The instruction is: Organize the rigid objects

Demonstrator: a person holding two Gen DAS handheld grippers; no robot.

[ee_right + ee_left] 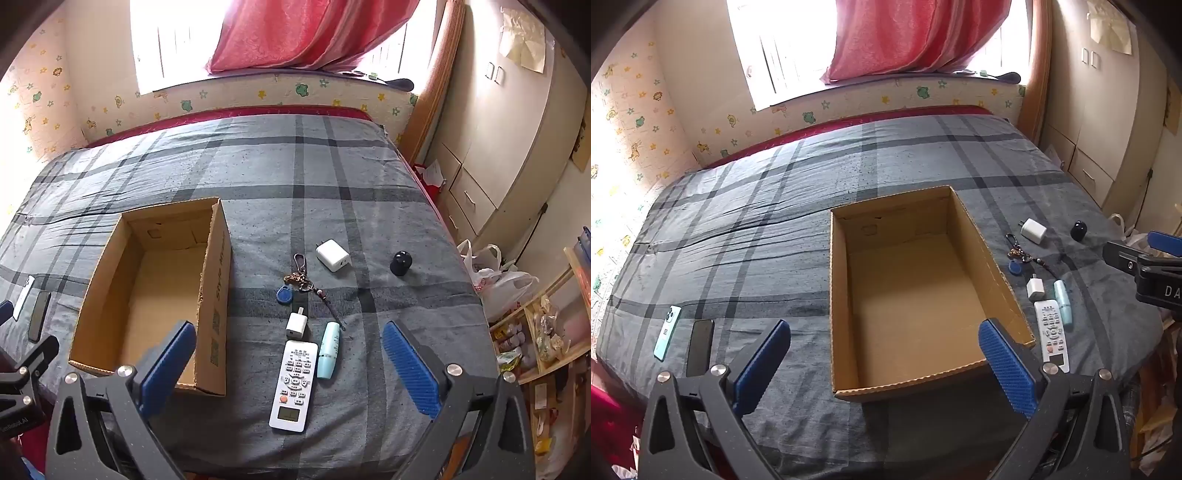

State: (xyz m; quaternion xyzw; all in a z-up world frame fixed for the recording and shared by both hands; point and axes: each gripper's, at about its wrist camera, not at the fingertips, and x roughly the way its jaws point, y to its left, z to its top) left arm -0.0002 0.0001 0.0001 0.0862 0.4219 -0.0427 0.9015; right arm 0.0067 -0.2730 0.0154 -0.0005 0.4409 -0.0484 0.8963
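An empty cardboard box (979, 236) (218, 295) lies open on a grey plaid bed. To its right lie a white remote (294, 384) (1052, 332), a pale blue tube (328, 349) (1063, 302), a small white charger (296, 325) (1036, 290), a key ring with a blue tag (295, 282) (1015, 258), a larger white charger (332, 254) (1033, 229) and a black rounded object (401, 263) (1079, 229). Left of the box lie a teal phone (667, 332) and a black phone (700, 347) (39, 315). My left gripper (884, 363) hangs open over the box's near end. My right gripper (290, 367) hangs open above the remote.
The bed meets a wall with cartoon stickers (631, 122) on the left and a window with a red curtain (916, 37) at the back. On the right stand cabinets (517, 155), plastic bags (498, 280) and a cluttered shelf (546, 332).
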